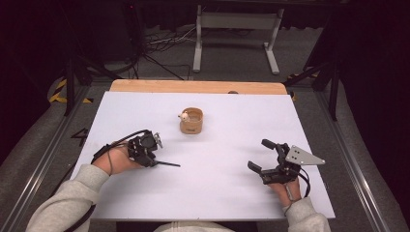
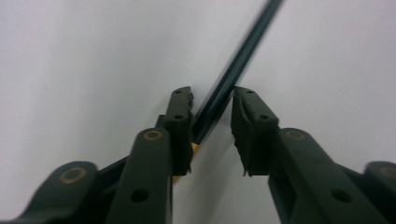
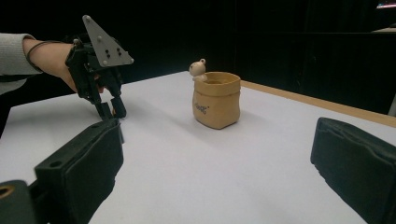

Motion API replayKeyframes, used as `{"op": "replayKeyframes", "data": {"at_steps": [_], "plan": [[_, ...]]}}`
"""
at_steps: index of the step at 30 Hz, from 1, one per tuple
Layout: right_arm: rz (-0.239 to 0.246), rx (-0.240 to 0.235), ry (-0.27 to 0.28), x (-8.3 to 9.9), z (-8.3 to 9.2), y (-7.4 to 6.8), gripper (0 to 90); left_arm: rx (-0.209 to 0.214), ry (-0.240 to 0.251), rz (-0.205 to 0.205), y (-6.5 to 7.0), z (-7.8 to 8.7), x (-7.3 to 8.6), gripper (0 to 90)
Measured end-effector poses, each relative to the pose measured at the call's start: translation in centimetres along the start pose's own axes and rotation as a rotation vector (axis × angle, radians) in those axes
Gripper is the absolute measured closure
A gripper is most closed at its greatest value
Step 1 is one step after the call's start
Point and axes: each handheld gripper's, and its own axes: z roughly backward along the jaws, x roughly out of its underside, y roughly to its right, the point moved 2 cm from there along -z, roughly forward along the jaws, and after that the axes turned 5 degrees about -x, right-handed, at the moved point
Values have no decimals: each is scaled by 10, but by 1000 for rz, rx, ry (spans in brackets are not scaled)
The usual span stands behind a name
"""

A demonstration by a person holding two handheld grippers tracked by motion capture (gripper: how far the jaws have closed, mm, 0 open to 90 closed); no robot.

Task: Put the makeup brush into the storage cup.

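A thin dark pencil (image 1: pixel 168 164) lies on the white sheet at the left. My left gripper (image 1: pixel 153 161) points down over one end of it. In the left gripper view the pencil (image 2: pixel 245 46) runs slantwise between the jaws of the left gripper (image 2: pixel 211 93), which stand wider than the pencil and do not clamp it. A tan pouch-shaped holder (image 1: pixel 191 122) with a small bear figure (image 3: pixel 198 69) on its rim stands mid-table. My right gripper (image 1: pixel 258 154) rests at the right, open and holding nothing. The right gripper view has the holder (image 3: pixel 217 100) ahead of the right gripper (image 3: pixel 219 140) and the left gripper (image 3: pixel 112 111) beyond.
The white sheet (image 1: pixel 217 193) covers most of a wooden table, whose far edge (image 1: pixel 193 87) shows bare. Beyond it stand a metal frame (image 1: pixel 237 29) and cables on the floor. A person's sleeved forearms come in at the bottom.
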Motion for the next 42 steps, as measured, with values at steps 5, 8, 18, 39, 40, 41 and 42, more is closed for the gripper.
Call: {"op": "replayKeyframes", "data": {"at_steps": [5, 8, 18, 39, 40, 41, 42], "plan": [[-2, -2, 1, 0, 0, 0, 27, -4, -6, -19, 0, 0, 0, 808], [-1, -3, -2, 0, 0, 0, 27, -3, -18, -22, 1, 1, -1, 817], [13, 11, -17, 0, 0, -1, 27, -11, -34, -51, 2, 1, -2, 822], [81, -23, -51, -5, -5, -10, 64, 4, 41, -178, 31, 39, -36, 826], [81, -23, -51, -5, -5, -10, 64, 5, 46, -192, 33, 41, -39, 826], [79, -25, -52, -5, -5, -11, 63, 6, 52, -196, 36, 43, -42, 826], [84, -28, -51, -6, -6, -11, 63, 9, 58, -205, 38, 44, -44, 826]]}}
